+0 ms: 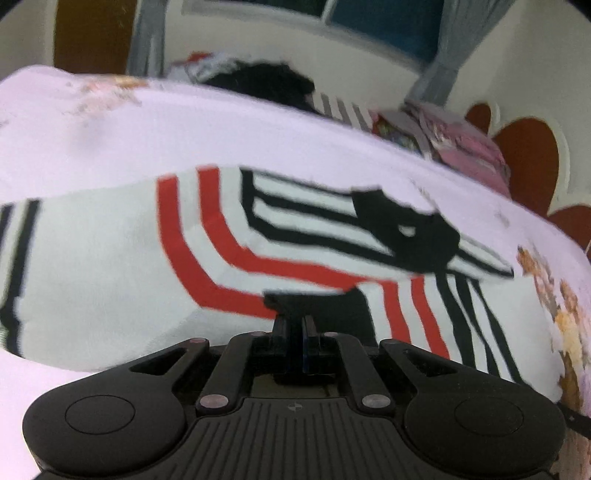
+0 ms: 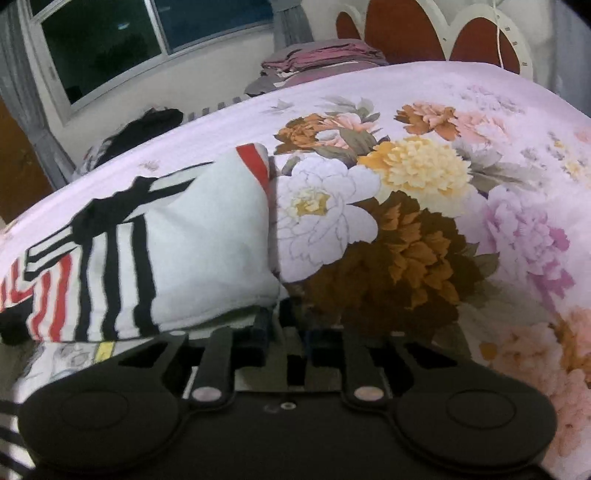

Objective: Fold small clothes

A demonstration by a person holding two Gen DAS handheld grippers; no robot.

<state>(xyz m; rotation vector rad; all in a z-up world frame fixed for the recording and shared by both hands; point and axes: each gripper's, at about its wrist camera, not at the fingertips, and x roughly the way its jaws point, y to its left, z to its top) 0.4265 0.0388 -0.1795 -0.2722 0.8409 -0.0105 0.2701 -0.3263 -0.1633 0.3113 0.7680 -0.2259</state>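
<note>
Striped garment [image 1: 110,258], white with red and black bands, lying on the bed [image 1: 258,133], whose cover is pale pink with a large flower print. In the left wrist view the left tool [image 1: 294,325] has its two fingers drawn together on a black edge of the garment, the cloth pinched at the near hem. In the right wrist view the same garment [image 2: 207,229] lies beside the flower print [image 2: 399,229], with its white corner reaching down to the right tool [image 2: 284,314]. The fingers of this tool stand close together at that corner, but whether cloth lies between them cannot be told, the tips being dark and partly covered. A black trim piece [image 2: 99,218] crosses the stripes on the side of the garment away from the flowers. Beyond the garment, at the far edge of the bed, lie a dark heap of clothes [image 2: 147,125] and a stack of folded pink and grey cloth [image 2: 317,59]. A window [image 2: 110,44] and a red headboard [image 2: 402,29] stand behind the bed.
</note>
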